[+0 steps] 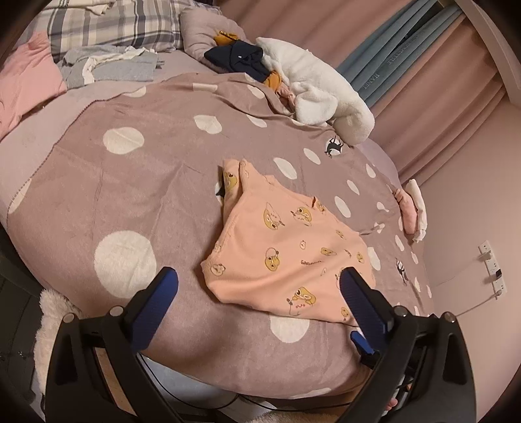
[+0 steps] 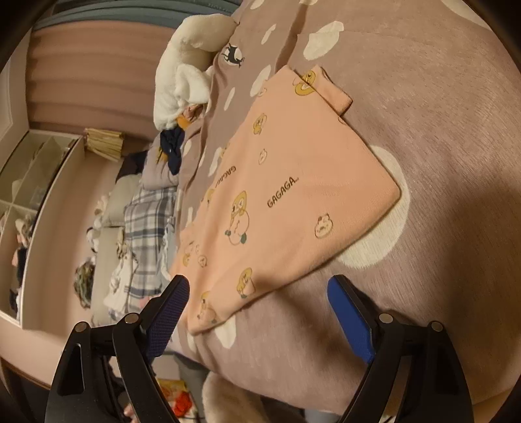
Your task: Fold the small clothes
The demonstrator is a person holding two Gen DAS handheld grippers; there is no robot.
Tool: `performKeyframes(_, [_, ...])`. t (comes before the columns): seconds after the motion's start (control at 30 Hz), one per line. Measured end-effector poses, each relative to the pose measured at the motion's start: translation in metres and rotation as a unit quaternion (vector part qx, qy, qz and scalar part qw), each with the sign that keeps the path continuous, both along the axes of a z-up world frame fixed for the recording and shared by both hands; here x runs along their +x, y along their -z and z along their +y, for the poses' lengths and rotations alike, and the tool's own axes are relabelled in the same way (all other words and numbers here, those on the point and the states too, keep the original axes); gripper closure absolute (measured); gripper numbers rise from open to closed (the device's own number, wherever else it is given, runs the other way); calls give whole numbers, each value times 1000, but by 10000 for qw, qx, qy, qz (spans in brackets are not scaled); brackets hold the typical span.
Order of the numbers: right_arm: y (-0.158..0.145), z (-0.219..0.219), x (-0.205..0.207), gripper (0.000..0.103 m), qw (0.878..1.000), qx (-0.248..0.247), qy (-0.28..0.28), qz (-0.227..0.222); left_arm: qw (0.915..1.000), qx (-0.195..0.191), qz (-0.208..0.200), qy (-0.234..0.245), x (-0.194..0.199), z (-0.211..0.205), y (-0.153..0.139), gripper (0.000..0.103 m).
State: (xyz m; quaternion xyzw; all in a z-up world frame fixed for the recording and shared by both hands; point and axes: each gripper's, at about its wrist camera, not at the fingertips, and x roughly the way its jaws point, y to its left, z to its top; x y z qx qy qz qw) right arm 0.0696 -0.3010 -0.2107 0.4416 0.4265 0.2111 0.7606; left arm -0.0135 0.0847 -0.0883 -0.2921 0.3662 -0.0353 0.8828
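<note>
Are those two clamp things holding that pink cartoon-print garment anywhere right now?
No. The left gripper and right gripper both stand open, and the folded pink cartoon-print garment lies loose on the dotted mauve blanket.

A bed is being covered by a mauve blanket dotted with white spots, and a plaid pillow is being propped at its head. Pink curtains with a blue-grey panel are being hung along the far side. A pink wall is being fitted with a white socket strip. An open shelf unit is being lit dimly and warmly.
</note>
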Motion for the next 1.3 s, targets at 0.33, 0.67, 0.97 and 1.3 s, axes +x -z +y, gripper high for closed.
performKeyframes(0.33, [0,3,21,12,9992,298,257,14,9989,428,-183,-102,1,-1,-3,1])
performKeyframes(0.67, [-1,1,45,13,9967,637,511,25,9982,582,-175,-4,13,-7,5,1])
performKeyframes(0.97, [24,-2,52,93,9948,550,840,165,9981,610,-22,43,20,-7,15,1])
performKeyframes(1.3, [14,10,46,101,9938,-520,952,-226,9984,570,20,-8,17,2,19,1])
